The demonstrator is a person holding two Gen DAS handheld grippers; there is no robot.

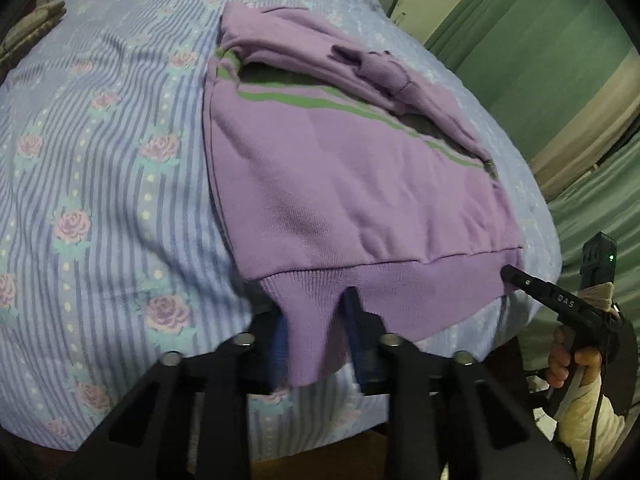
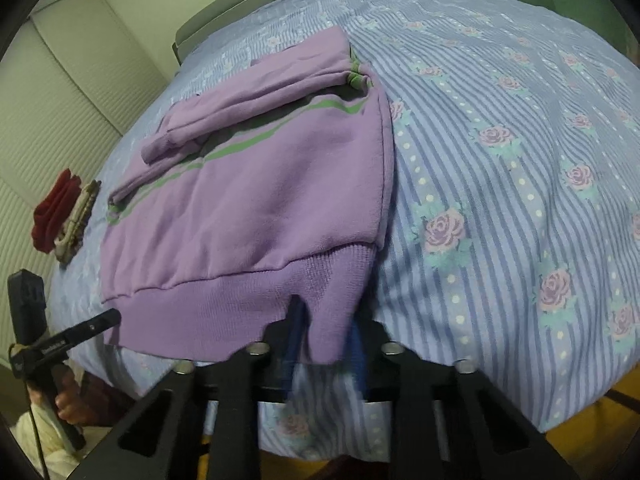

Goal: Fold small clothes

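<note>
The purple sweater [image 1: 340,184] lies flat on the bed [image 1: 104,168], its ribbed hem [image 1: 400,284] at the near edge of the mattress and its neck end toward the headboard [image 2: 224,20]. Both sleeves [image 2: 240,96] are already folded across the chest, over the green stripes, so the narrowing is done — what looks left is to bring the hem up toward the shoulders, once or twice, and tidy the packet. The left gripper [image 1: 316,340] is closed on the hem near one corner, a tongue of ribbing pinched between its blue pads and hanging toward the camera; the right gripper [image 2: 324,340] is closed the same way on the hem near the other corner. Each shows in the other's view as a black tool in a hand [image 1: 572,364], its tip right at the hem's end. The hem sits right at the bed's near edge, so any slack could slide off the side. Beyond the sweater, the flowered striped cover is open and flat, giving plenty of room to carry the hem forward; a red cloth [image 2: 56,212] and a woven item lie near the far side, well apart from the fold path.
</note>
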